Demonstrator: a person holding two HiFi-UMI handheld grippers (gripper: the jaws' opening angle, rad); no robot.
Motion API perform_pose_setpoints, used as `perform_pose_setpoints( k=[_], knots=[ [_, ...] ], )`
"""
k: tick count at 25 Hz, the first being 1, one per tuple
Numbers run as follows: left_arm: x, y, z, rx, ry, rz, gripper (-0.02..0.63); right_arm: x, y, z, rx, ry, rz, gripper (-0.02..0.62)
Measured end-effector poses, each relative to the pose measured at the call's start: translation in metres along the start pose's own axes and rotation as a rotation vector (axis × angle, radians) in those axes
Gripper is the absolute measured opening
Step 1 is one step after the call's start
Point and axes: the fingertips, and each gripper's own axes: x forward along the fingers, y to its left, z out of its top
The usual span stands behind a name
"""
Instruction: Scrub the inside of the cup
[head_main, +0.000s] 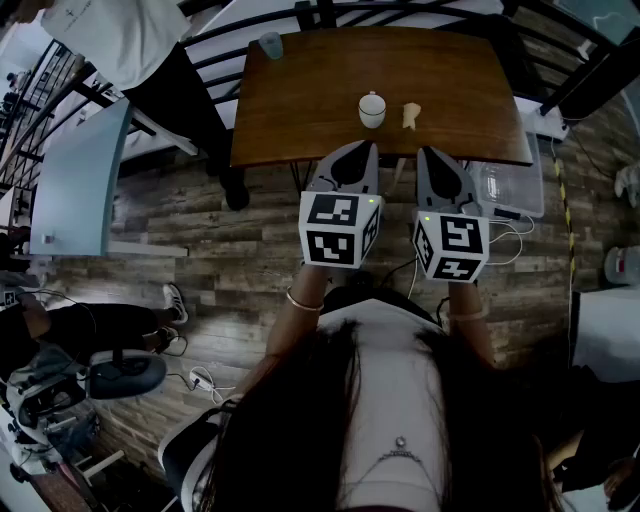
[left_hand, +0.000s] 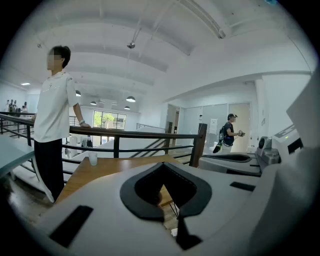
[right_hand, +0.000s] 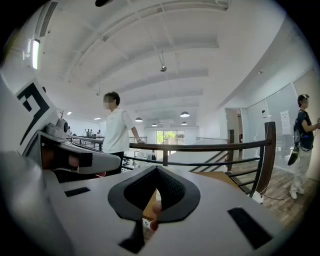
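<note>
Left tool, right tool, jaws together; round white cup

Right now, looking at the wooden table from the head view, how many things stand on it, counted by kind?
On the wooden table:
white cup: 1
clear tumbler: 1
tan sponge-like piece: 1
Total: 3
</note>
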Motion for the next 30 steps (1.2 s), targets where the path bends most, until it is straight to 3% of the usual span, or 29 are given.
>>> perform_pose_setpoints(
  k=[20,30],
  knots=[
    [0.016,0.035,-0.004,-0.010,0.029,-0.053,0.009,0.030,0.005,-0.001,0.081,0.033,-0.071,0.035],
    [0.033,0.038,-0.012,-0.016,0.025,-0.041,0.009,0.045,-0.004,-0.011,0.069,0.053,-0.075,0.035]
  ],
)
